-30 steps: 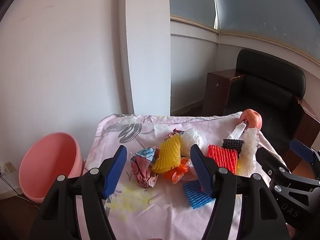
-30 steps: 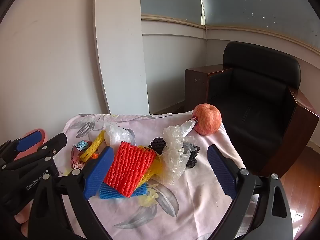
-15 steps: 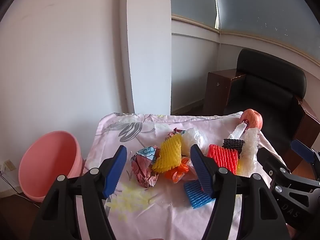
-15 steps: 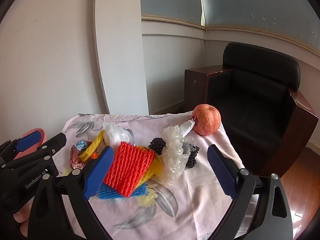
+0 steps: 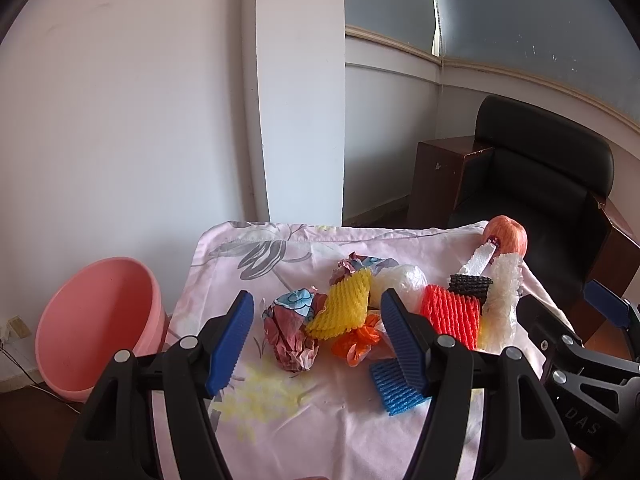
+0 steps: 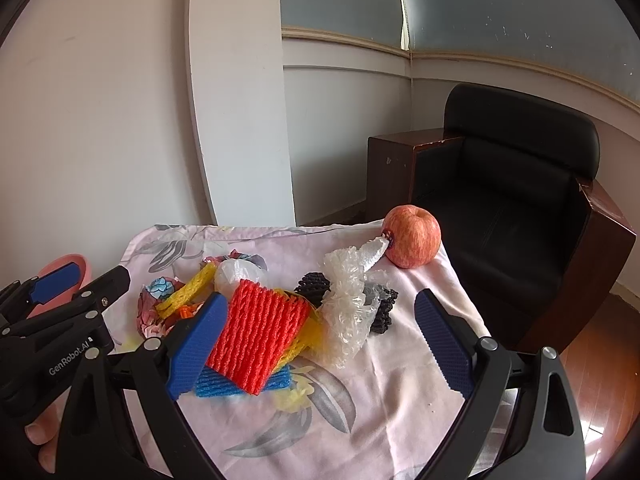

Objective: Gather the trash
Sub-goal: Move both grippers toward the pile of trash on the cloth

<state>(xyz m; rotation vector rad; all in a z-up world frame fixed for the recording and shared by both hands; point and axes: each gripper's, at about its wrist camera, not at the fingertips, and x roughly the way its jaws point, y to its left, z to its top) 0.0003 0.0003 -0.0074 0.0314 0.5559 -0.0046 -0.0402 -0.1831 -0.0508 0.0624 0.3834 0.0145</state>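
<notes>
While both tools [image 5: 316,332] [image 6: 320,344] gape empty, foam nets [image 6: 260,332] crowd apple [image 6: 412,236]; pink bin [image 5: 96,328] left.

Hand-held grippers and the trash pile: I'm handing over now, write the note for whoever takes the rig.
Left hand-held gripper: open, empty, facing the crumpled wrapper.
Right hand-held gripper: open, empty, facing the red foam net.
Yellow net, blue net and clear plastic lie piled on the cloth; apple at the far corner.
Pink basin stands left of the table.
Nothing visibly collected; all remains.
</notes>
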